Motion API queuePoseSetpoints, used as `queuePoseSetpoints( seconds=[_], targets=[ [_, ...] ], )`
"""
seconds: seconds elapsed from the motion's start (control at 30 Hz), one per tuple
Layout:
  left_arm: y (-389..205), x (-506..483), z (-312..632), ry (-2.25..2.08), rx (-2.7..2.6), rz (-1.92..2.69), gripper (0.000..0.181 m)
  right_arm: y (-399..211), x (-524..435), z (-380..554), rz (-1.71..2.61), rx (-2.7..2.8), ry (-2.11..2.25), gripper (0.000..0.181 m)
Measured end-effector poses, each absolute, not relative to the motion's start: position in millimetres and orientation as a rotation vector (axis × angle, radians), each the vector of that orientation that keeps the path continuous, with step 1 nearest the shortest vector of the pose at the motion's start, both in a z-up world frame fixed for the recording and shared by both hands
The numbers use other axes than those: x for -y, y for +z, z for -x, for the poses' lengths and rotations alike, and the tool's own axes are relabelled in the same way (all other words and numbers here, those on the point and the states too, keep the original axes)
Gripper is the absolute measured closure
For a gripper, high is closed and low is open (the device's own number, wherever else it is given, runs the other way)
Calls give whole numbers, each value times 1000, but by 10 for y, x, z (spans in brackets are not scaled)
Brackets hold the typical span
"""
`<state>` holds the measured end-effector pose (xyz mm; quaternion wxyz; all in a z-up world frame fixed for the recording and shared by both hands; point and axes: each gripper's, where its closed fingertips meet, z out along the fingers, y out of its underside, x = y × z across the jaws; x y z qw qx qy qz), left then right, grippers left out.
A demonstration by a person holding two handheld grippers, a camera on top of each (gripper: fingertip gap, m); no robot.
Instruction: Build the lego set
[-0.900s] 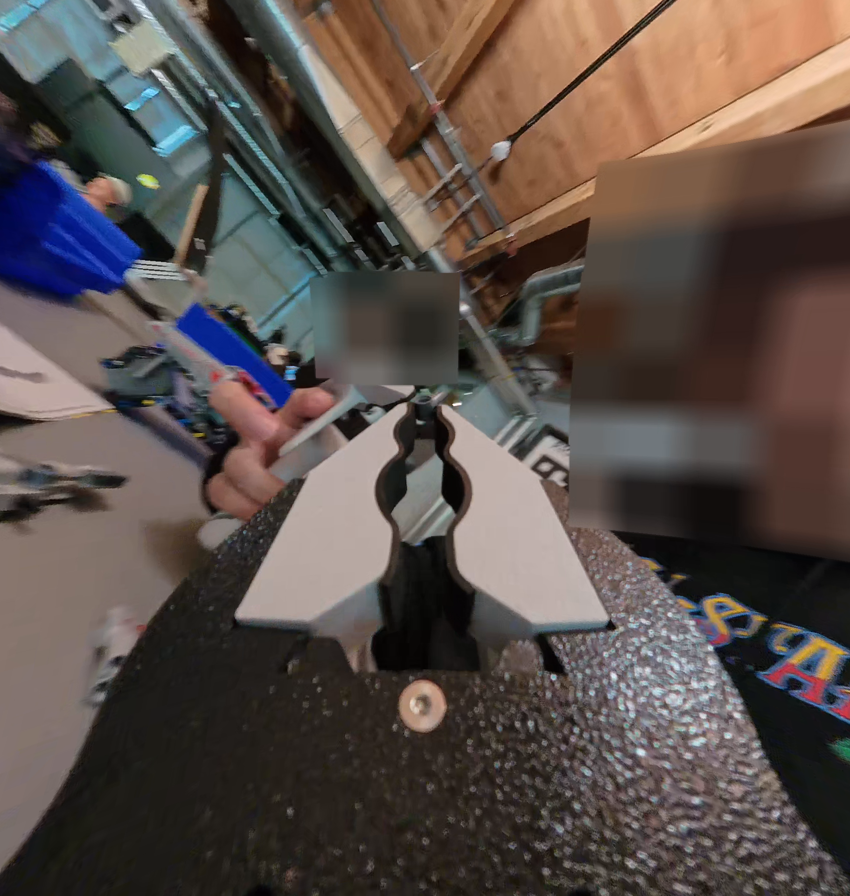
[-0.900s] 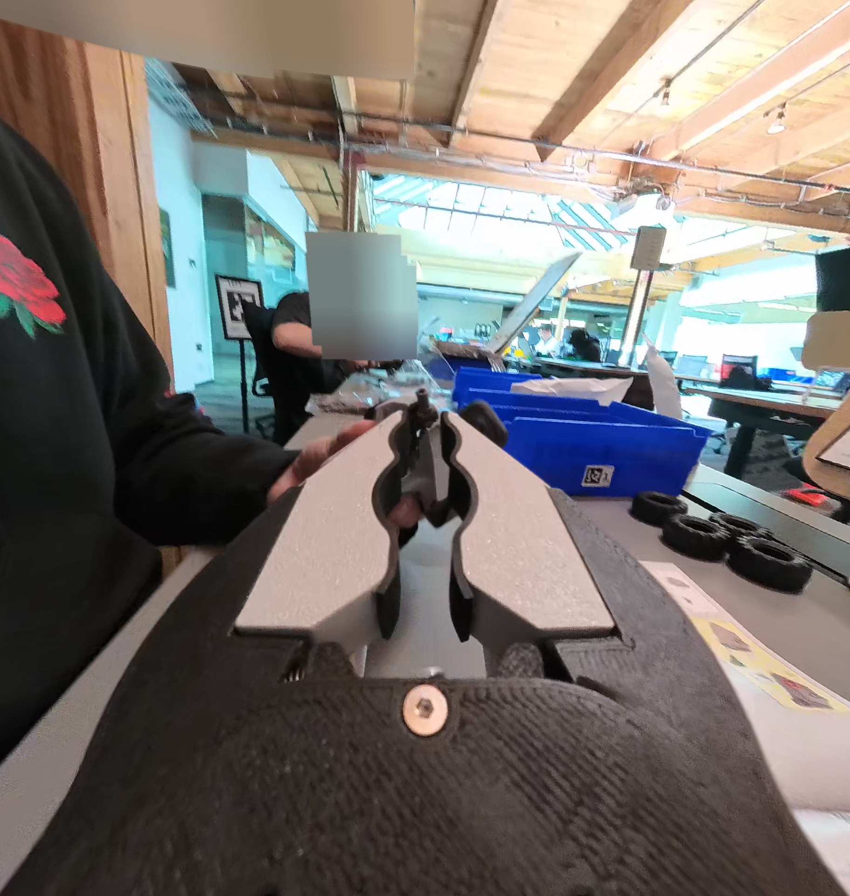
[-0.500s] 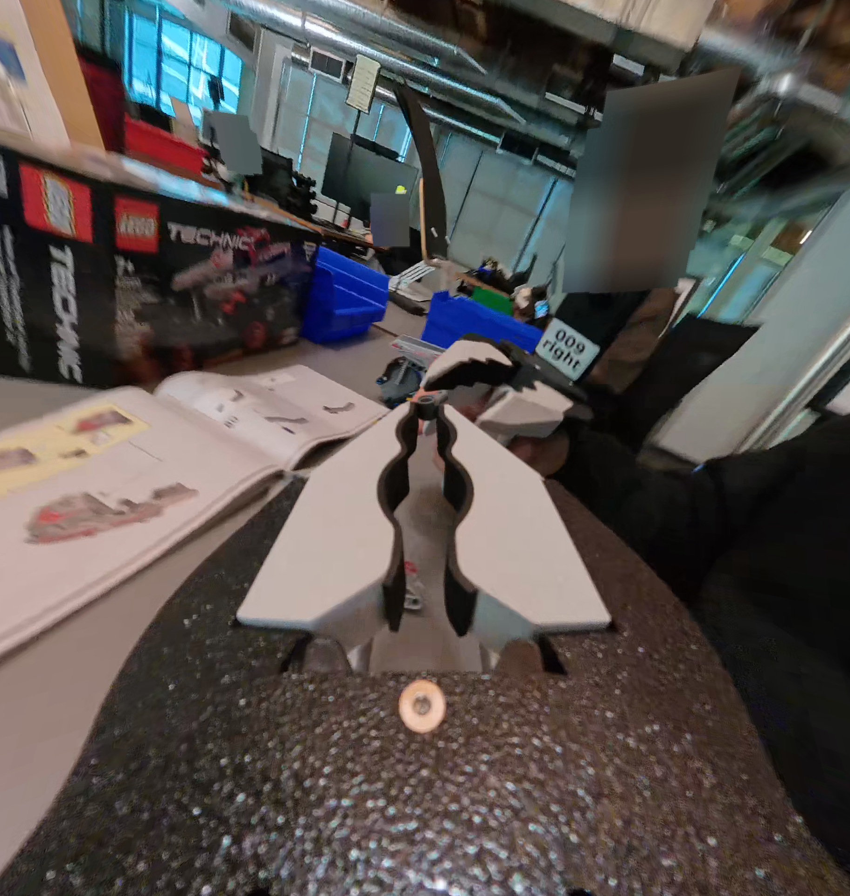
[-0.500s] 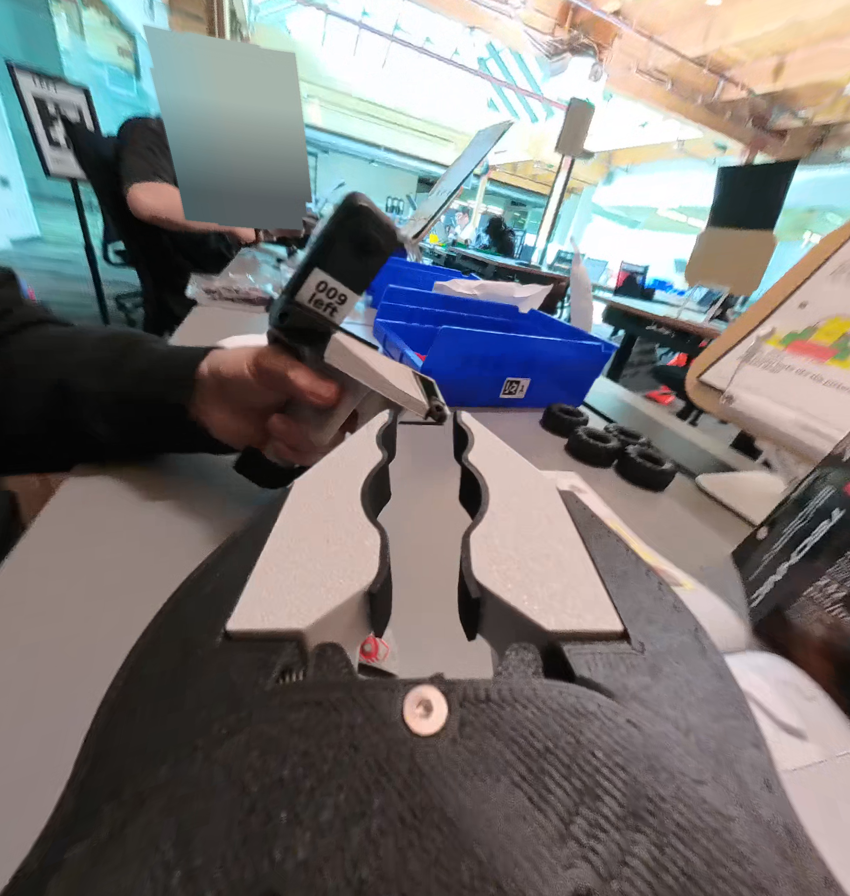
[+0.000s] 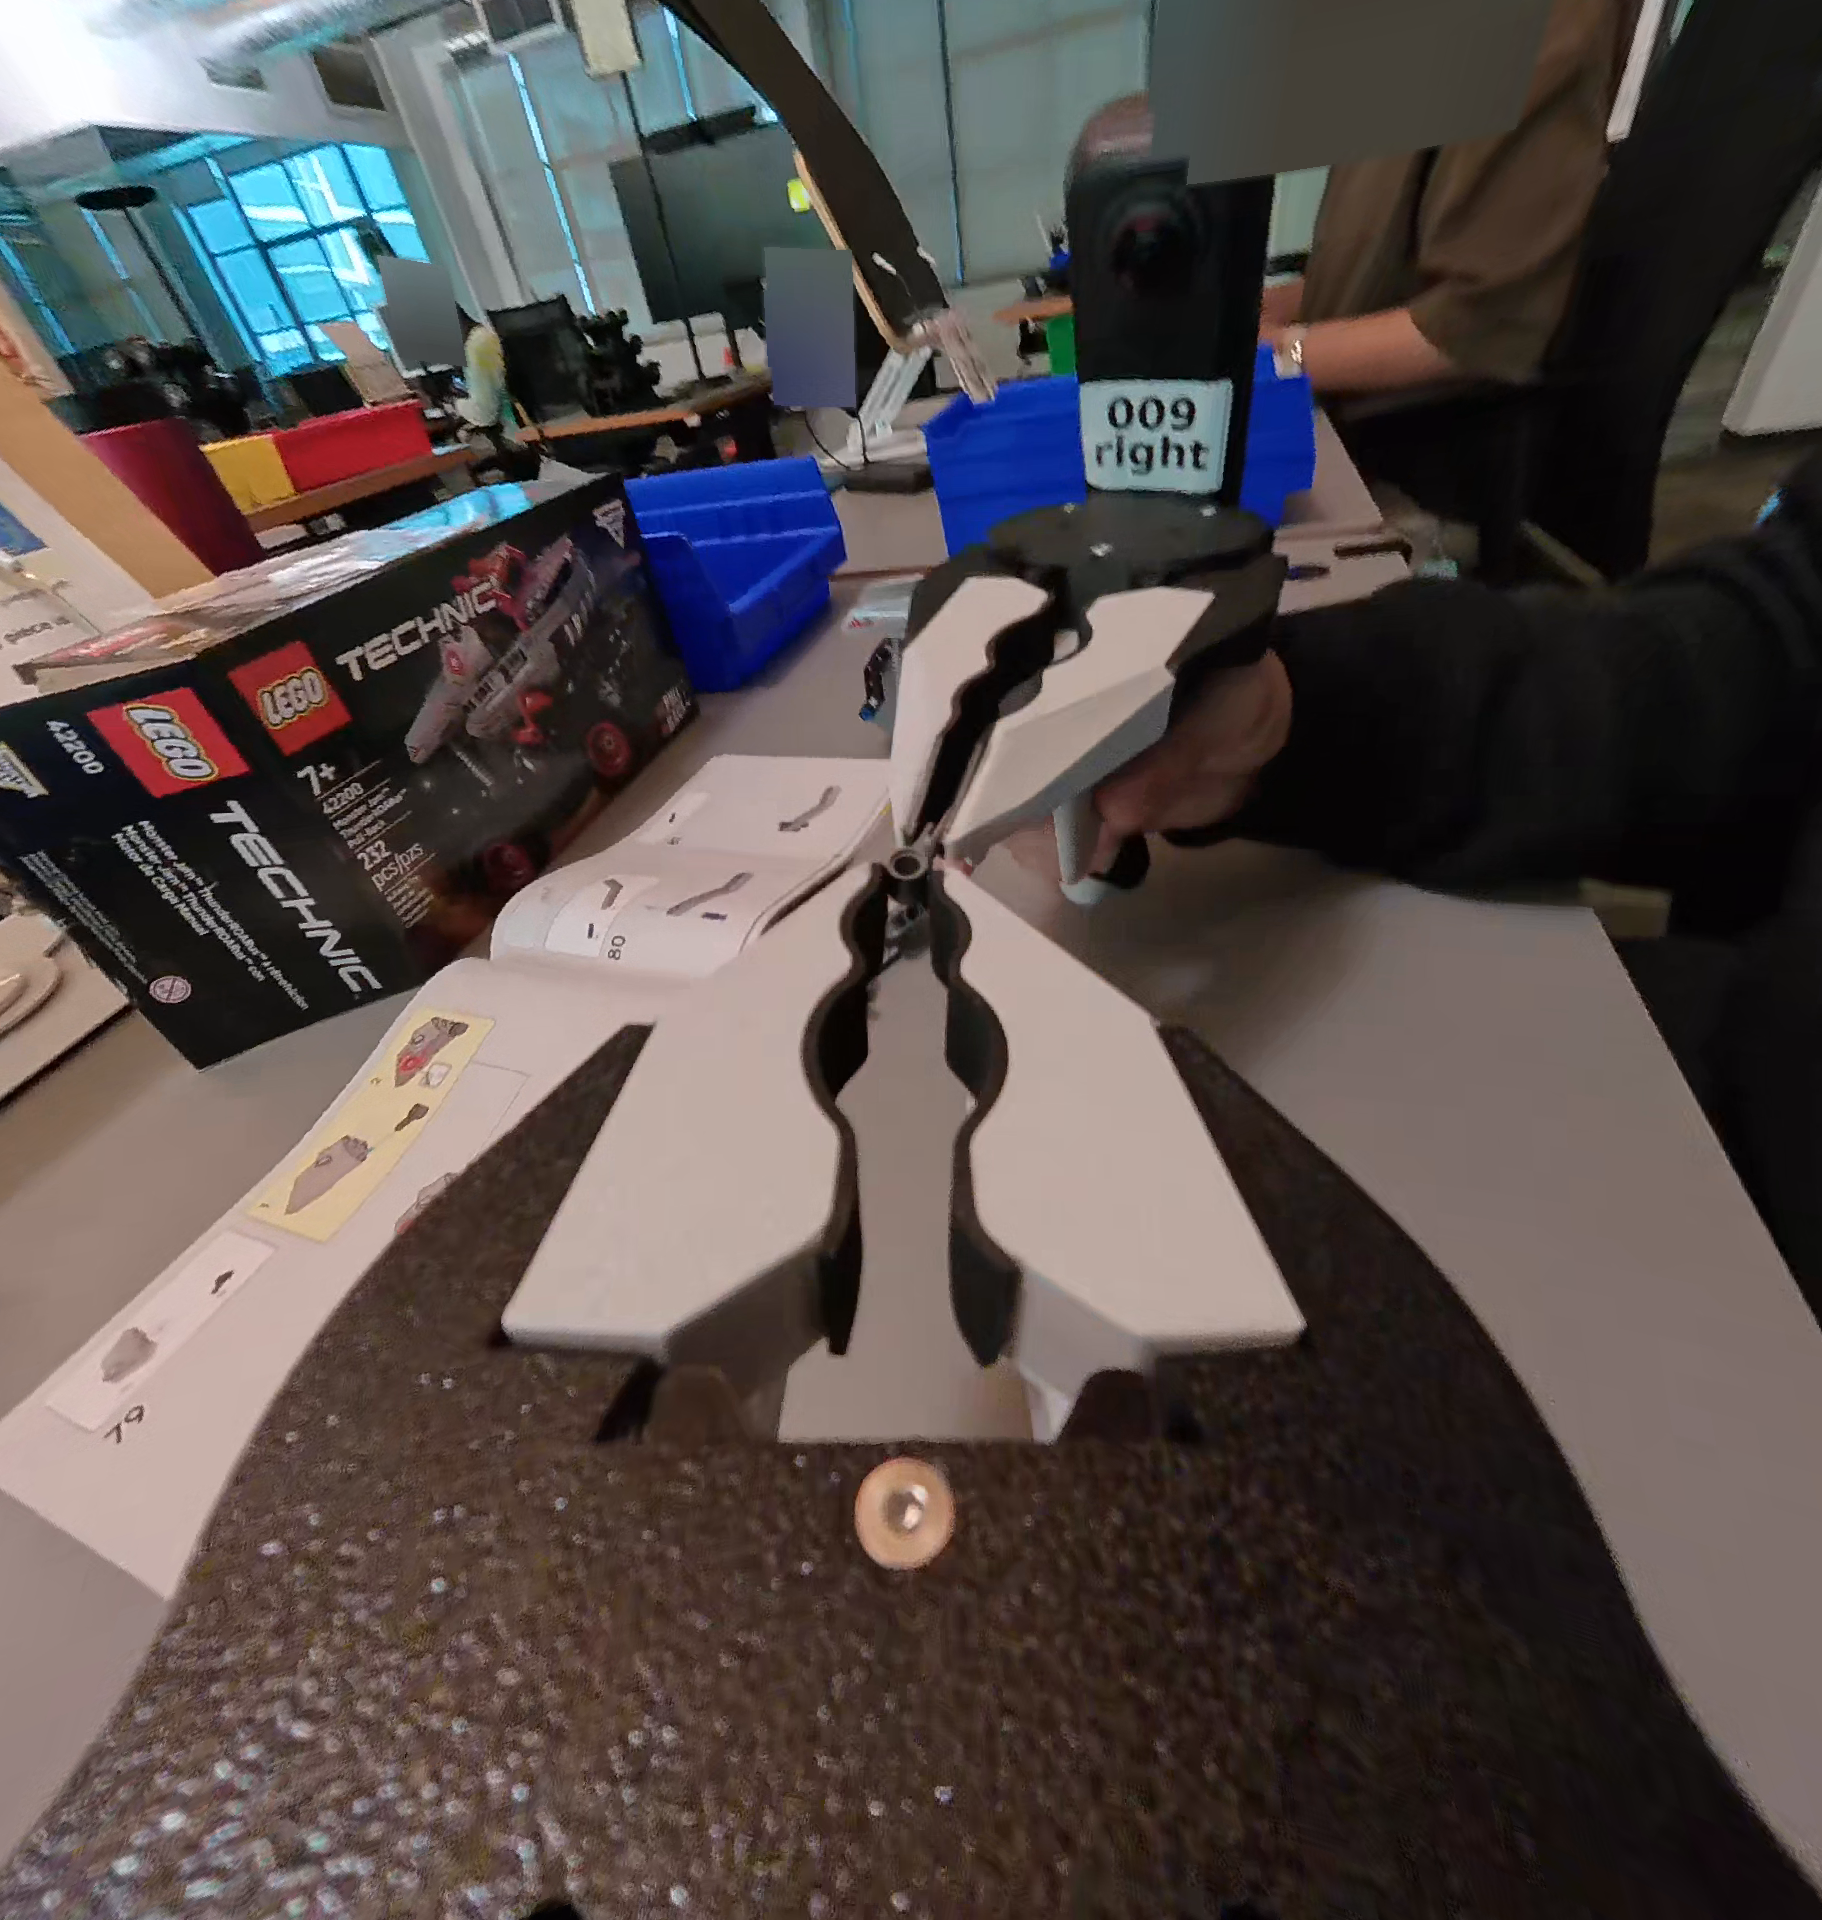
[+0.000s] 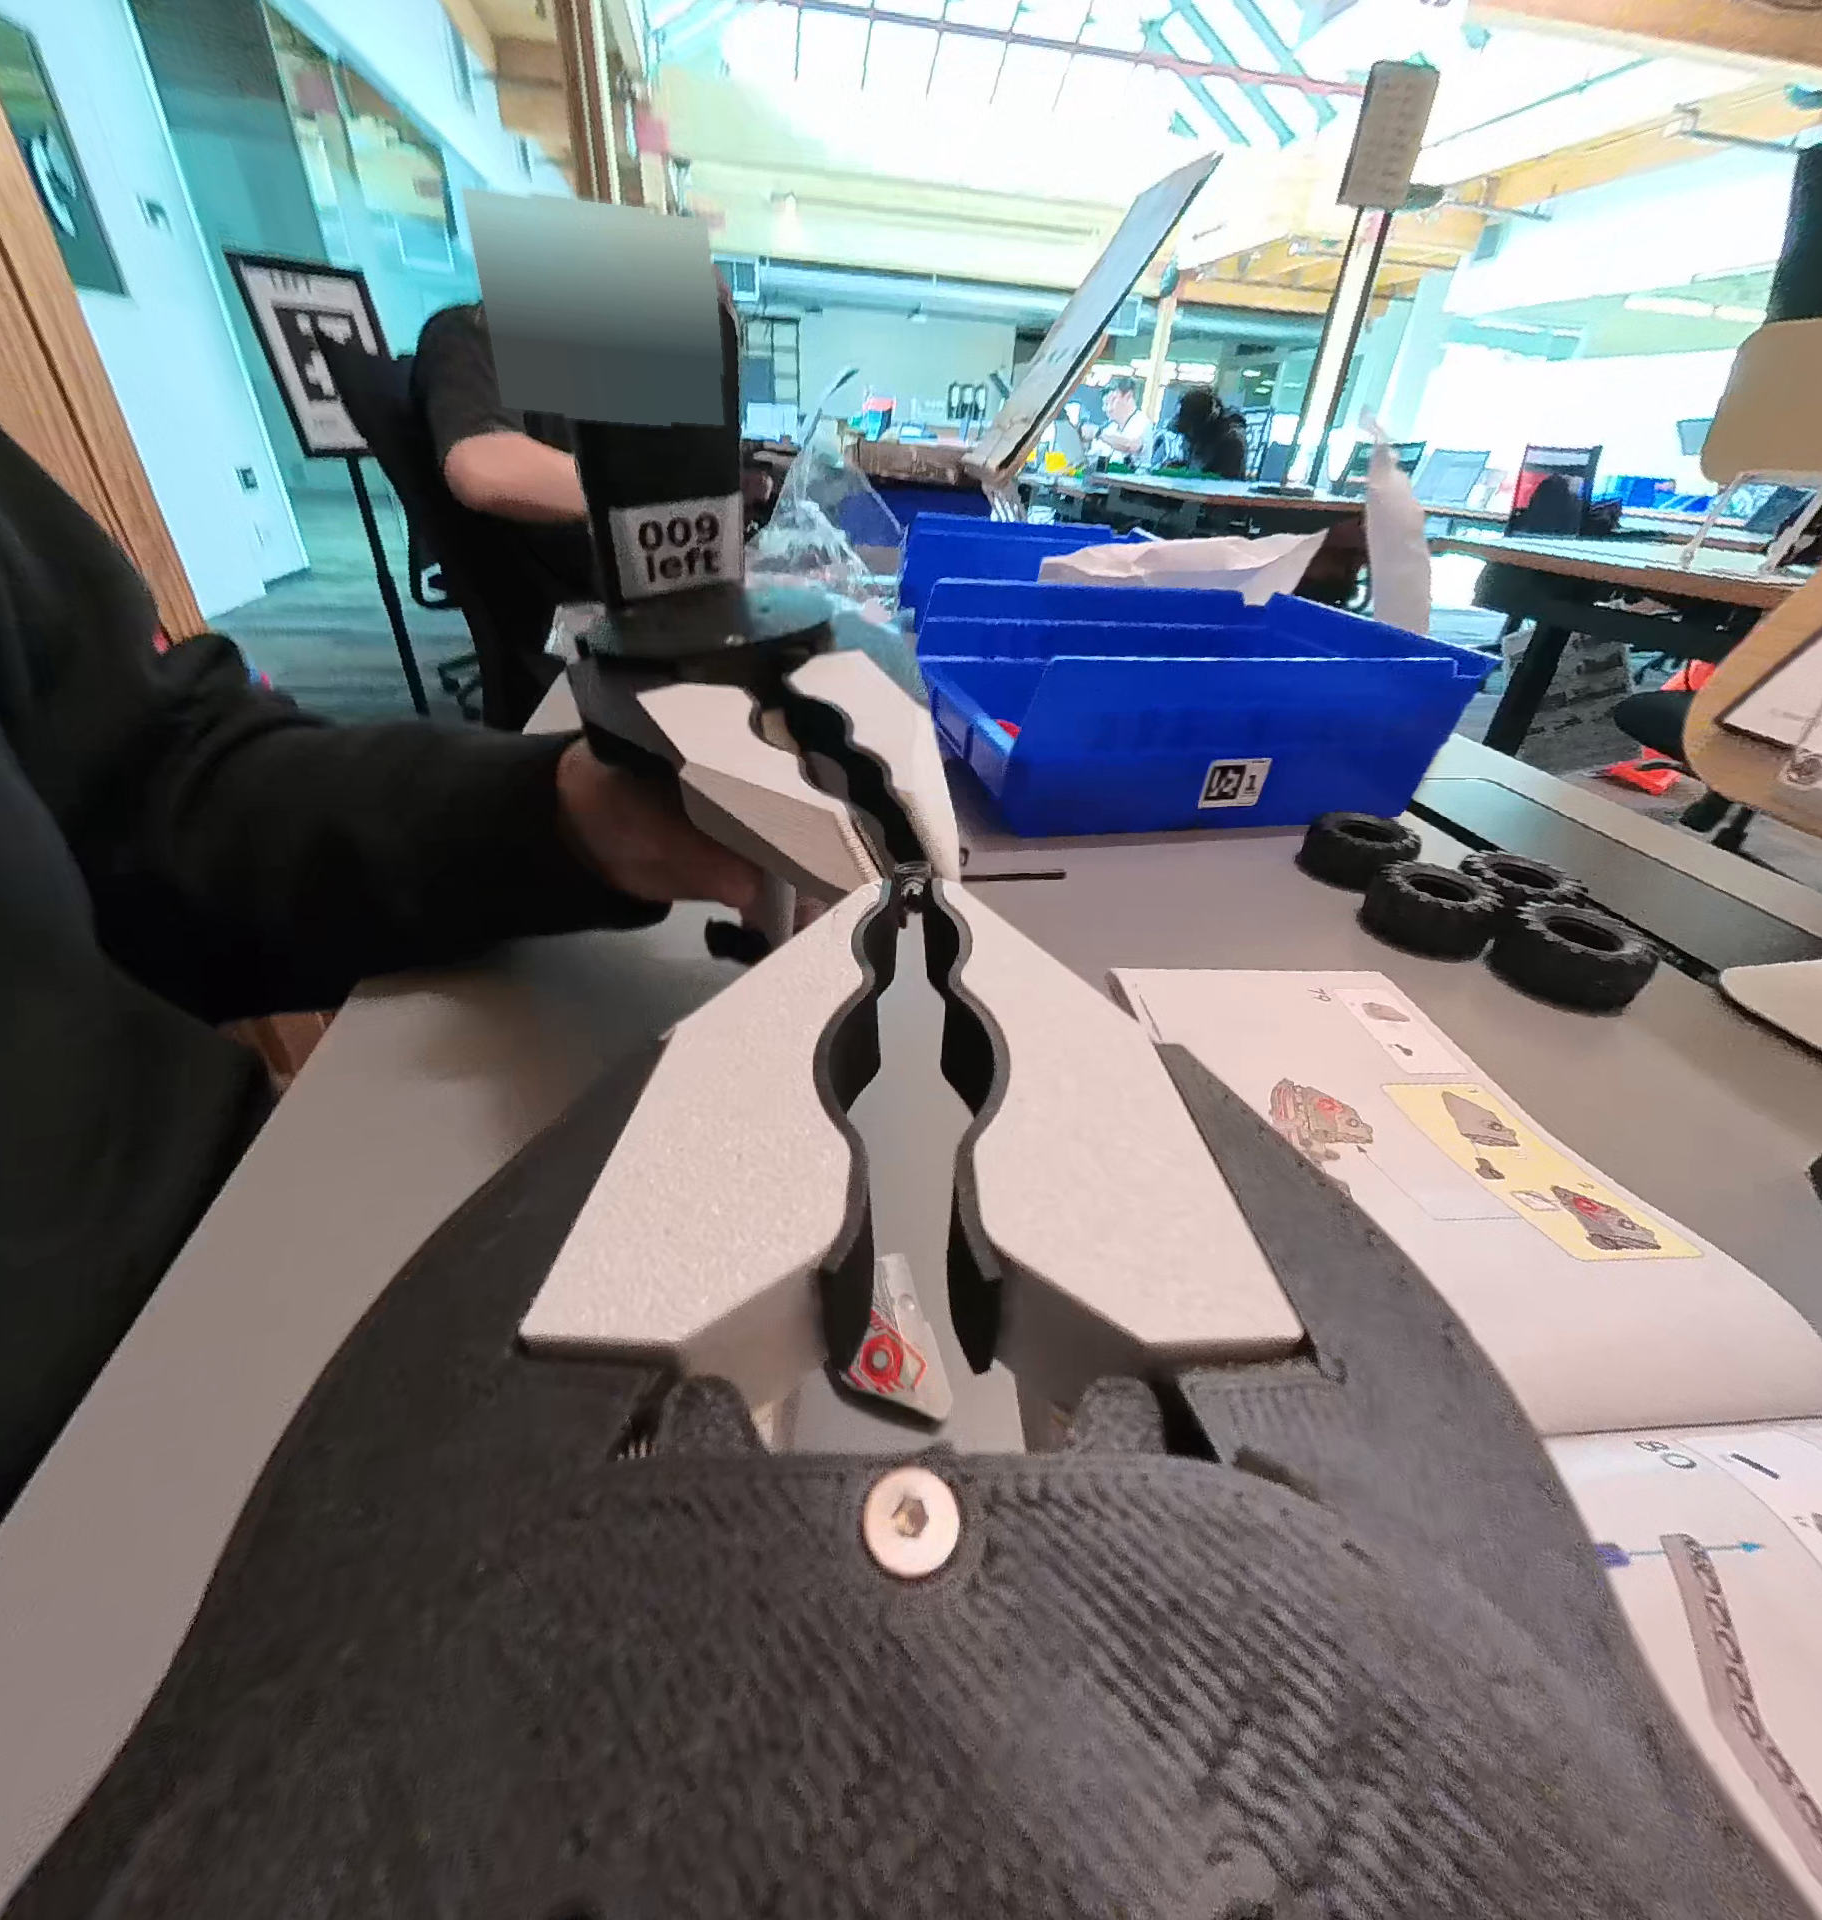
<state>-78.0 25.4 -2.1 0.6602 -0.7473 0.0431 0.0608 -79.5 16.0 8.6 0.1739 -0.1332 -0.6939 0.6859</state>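
Grey bench (image 5: pixel 1458 1091); black printed set box (image 5: pixel 294 790) and open booklet (image 5: pixel 678 894) on it. Left gripper (image 5: pixel 909 871) jaws clenched on a small dark grey piece (image 5: pixel 907 864) at their tips. Right gripper (image 6: pixel 912 883) jaws nearly closed, tips meeting the same piece (image 6: pixel 912 871). Four knobbly black tyres (image 6: pixel 1478 904) beside a blue bin (image 6: pixel 1177 717).

Right hand-held gripper (image 6: pixel 912 894) pinching small dark piece (image 6: pixel 909 883), left hand-held gripper (image 6: pixel 912 847) tip-to-tip

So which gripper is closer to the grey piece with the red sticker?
Right. The grey piece lies under the right gripper, between its fingers; the left gripper is farther off, tips meeting on a small part.
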Motion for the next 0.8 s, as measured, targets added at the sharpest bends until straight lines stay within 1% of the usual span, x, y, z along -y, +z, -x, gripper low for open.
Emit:
queuePoseSetpoints(
  seconds=[0.17, 0.3, 0.37, 0.47, 0.7, 0.8],
  targets=[
    [-180, -215, 677, 52, -182, 1778, 177, -44, -98, 701, 264, 2081, 1858, 178],
    [-264, -181, 661, 91, -269, 1805, 177, -148, -56, 650, 286, 2183, 1883, 178],
    [-242, -189, 660, 113, -277, 1775, 177, -165, -57, 656, 330, 2198, 1923, 178],
    [-176, -203, 637, 33, -221, 1721, 177, -112, -81, 652, 371, 2179, 2015, 178],
    [19, -144, 475, -195, -191, 1606, 176, 69, -39, 527, 333, 2108, 2237, 179],
    [63, -140, 459, -198, -195, 1571, 177, 113, -34, 500, 334, 2088, 2301, 179]
  ],
)
